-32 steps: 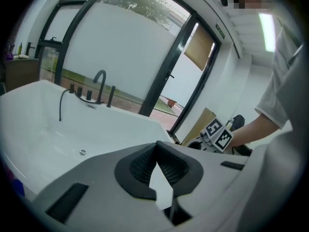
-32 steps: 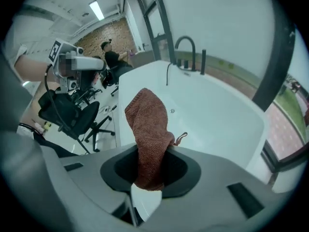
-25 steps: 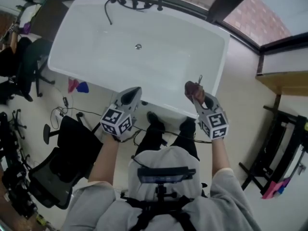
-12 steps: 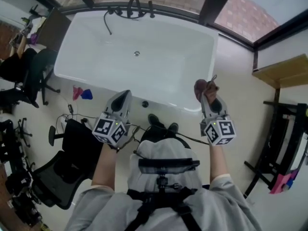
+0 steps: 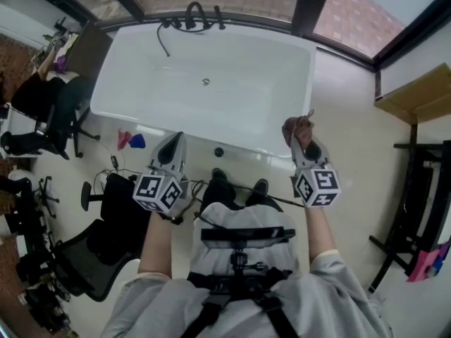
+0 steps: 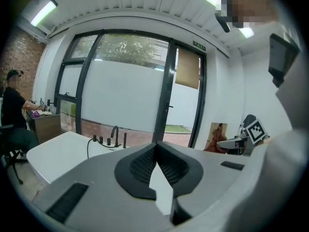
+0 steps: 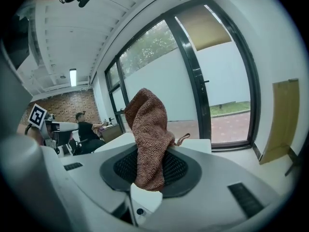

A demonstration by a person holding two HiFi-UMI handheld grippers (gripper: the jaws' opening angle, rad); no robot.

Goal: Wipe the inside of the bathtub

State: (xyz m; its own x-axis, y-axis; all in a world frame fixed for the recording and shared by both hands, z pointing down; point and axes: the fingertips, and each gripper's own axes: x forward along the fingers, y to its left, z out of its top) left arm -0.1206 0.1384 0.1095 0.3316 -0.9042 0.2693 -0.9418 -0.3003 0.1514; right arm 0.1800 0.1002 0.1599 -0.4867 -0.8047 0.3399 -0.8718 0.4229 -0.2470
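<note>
Bathtub (image 5: 268,97): white, rectangular and freestanding, set on the pale floor (image 5: 345,139) before a dark-framed window (image 6: 166,100). A dark faucet (image 5: 194,11) with a hose stands on its far rim, and a small drain (image 5: 205,82) lies in its bare basin.

Left tool (image 5: 173,141): held over the floor just outside the near rim, pointing toward the tub. Its jaws meet at the tips with nothing between them.

Right tool (image 5: 300,136): held near the tub's near right corner, jaws clamped on a reddish-brown cloth (image 5: 294,127). The cloth stands up in a bunched fold above the jaws, a short loop hanging from its right side. In the head view it overlaps the corner of the rim; whether it touches the rim cannot be told.

Surroundings: a black office chair (image 5: 106,224) stands on the floor left of the operator, with cables beside it. A person (image 6: 12,112) in dark clothing sits at a desk (image 6: 43,122) beyond the tub's left end.
</note>
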